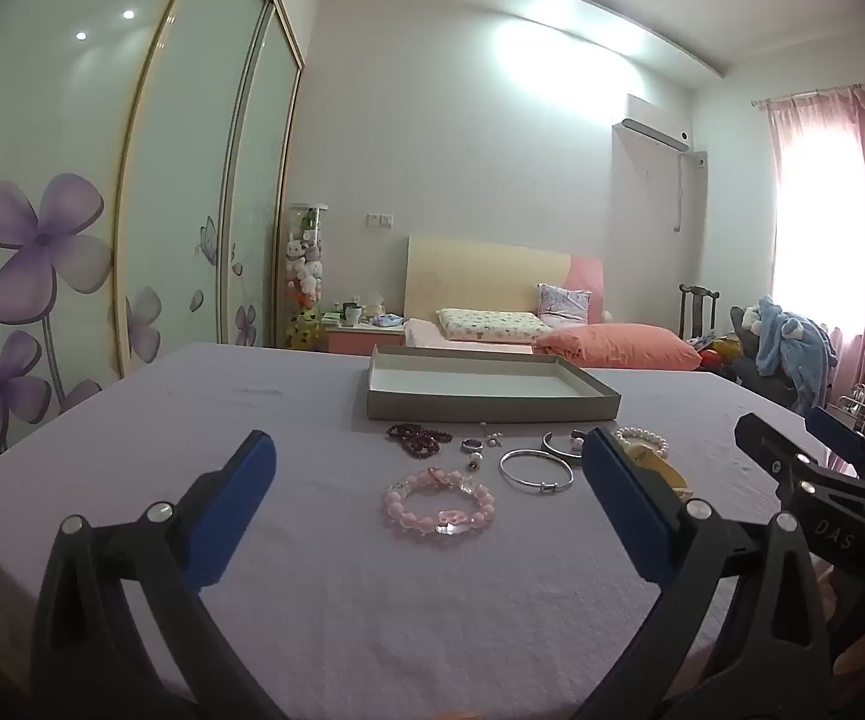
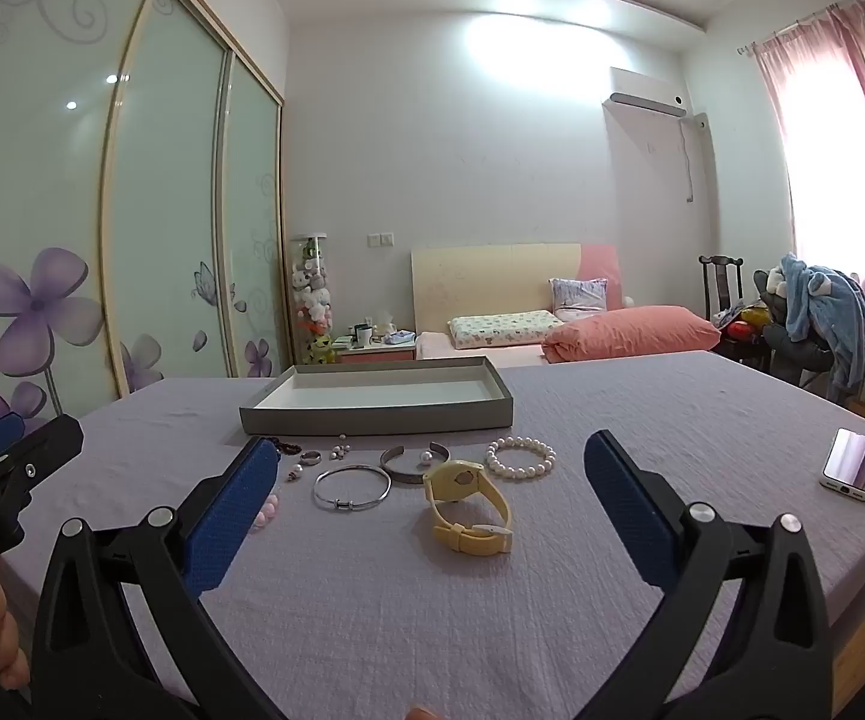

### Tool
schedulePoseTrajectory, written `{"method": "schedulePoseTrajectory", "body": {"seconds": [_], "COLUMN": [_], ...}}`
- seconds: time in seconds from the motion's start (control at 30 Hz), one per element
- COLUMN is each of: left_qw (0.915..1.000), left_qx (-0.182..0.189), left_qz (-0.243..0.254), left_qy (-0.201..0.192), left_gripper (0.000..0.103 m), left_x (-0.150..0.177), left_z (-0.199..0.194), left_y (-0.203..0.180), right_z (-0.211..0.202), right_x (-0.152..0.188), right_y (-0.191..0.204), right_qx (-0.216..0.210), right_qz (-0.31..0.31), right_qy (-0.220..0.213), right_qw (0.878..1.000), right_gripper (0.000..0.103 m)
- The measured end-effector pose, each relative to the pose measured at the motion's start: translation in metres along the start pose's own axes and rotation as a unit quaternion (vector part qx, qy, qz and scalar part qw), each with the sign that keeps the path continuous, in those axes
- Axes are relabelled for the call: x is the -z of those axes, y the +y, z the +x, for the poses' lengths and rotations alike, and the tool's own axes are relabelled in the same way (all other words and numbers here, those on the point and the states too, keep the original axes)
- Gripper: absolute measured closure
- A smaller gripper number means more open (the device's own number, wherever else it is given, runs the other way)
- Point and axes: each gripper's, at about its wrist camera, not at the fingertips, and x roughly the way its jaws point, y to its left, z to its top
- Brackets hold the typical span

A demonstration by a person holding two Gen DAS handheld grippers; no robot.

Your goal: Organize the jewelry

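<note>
Jewelry lies on a lilac cloth in front of an empty grey tray [image 1: 492, 405], which also shows in the right wrist view [image 2: 372, 414]. A pink bead bracelet [image 1: 439, 503] lies just ahead of my open, empty left gripper [image 1: 429, 456]. Behind it are a dark red bead string [image 1: 419, 439], a silver bangle [image 1: 536, 470], an open silver cuff [image 1: 561, 441], and small rings and pearl earrings [image 1: 480, 447]. A yellow watch [image 2: 471, 504] lies ahead of my open, empty right gripper [image 2: 432, 459], with a pearl bracelet [image 2: 521, 456], the bangle [image 2: 351, 486] and the cuff [image 2: 414, 462] beyond.
A phone [image 2: 850, 463] lies on the cloth at the right. The cloth's front edge is close below both grippers. A bed with pink pillows [image 2: 630, 330], a wardrobe [image 1: 42, 240] at left and a chair with clothes [image 2: 816, 312] stand beyond.
</note>
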Motion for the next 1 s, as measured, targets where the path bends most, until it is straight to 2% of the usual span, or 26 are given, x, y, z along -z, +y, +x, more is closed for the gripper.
{"method": "schedulePoseTrajectory", "body": {"seconds": [1.0], "left_qw": [1.0], "left_qx": [-0.002], "left_qz": [-0.001], "left_qy": [0.0], "left_gripper": [0.004], "left_x": [-0.001], "left_z": [-0.0034], "left_y": [0.0045], "right_z": [0.0005], "right_x": [0.0013], "right_y": [-0.0026], "right_qx": [0.001], "right_qz": [0.0], "right_qy": [0.002], "right_qw": [1.0], "right_gripper": [0.002]}}
